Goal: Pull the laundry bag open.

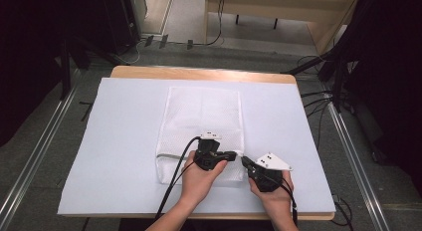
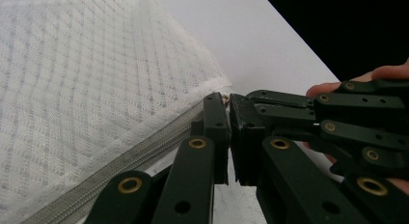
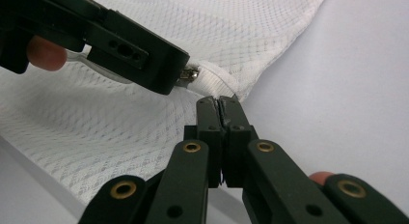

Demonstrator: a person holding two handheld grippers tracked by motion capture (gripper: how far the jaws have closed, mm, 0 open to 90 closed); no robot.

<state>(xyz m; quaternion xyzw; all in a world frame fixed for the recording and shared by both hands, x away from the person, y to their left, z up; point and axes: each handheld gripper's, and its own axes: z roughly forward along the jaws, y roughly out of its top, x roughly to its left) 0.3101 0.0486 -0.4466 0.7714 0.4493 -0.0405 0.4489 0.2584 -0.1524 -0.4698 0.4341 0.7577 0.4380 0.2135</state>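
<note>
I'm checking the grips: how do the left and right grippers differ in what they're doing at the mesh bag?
The left gripper reaches rightward over the mesh bag and closes at the metal zipper pull; the right gripper points left and pinches the bag's white fabric corner. The left hand lies over the bag, the right over bare sheet. Both are shut, meeting at the same corner.

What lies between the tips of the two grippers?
The zipper-end corner of the white mesh bag: left gripper holds the metal zipper pull, right gripper pinches the corner hem, seen in the right gripper view.
</note>
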